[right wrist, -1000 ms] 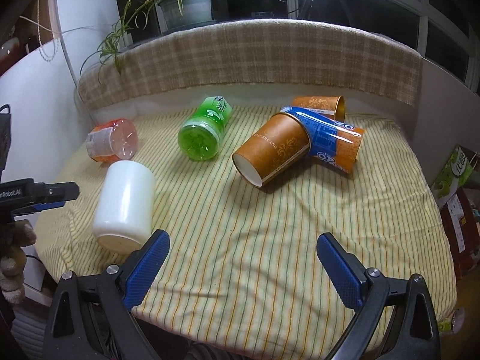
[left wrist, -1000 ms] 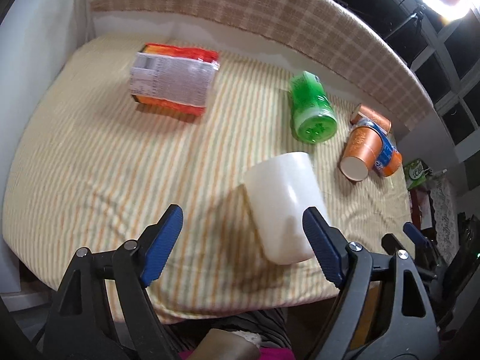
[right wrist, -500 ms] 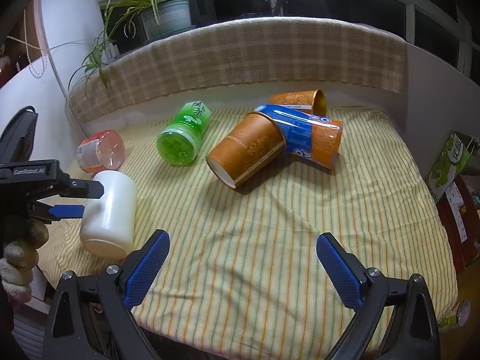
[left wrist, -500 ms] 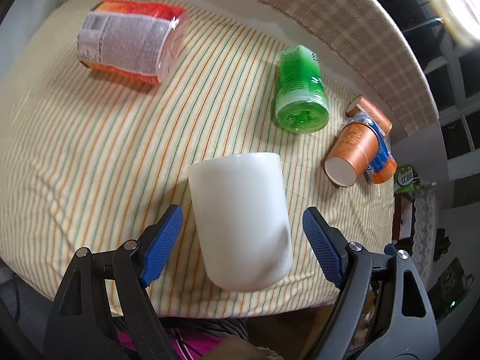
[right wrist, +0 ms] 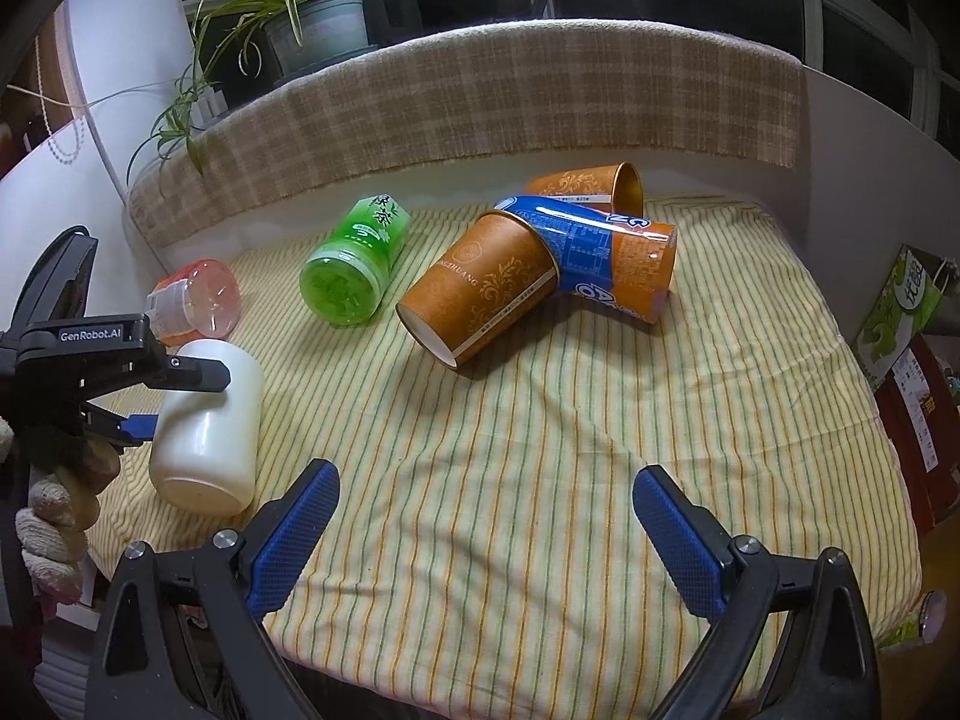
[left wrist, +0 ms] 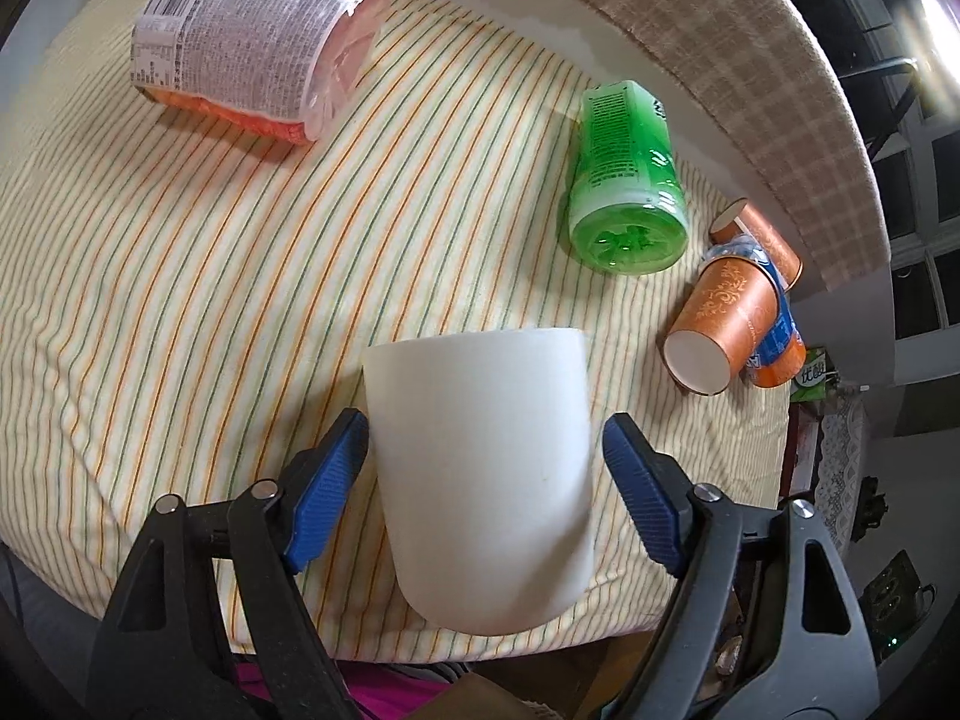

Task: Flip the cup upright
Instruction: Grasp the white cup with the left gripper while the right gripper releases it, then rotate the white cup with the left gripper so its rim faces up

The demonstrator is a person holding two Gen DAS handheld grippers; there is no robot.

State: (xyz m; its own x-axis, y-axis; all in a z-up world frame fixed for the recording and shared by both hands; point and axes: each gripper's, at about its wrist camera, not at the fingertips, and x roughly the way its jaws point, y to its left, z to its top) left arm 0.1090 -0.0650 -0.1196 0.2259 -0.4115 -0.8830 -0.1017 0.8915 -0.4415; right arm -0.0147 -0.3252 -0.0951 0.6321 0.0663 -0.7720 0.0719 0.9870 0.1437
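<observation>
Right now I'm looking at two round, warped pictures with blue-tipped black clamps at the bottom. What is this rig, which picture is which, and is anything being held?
There is no robot: a person holds one hand-held gripper in each hand, with a fisheye camera on each that looks along its fingers.

In the left view, the left hand-held gripper straddles a white cup lying on its side on the striped cloth. Its jaws are open, and nothing is gripped yet.

In the right view, the right hand-held gripper is open and empty above the cloth.

Also lying on the cloth: a green bottle, an orange paper cup, a blue-and-orange can, a second paper cup and a red-labelled container.
</observation>
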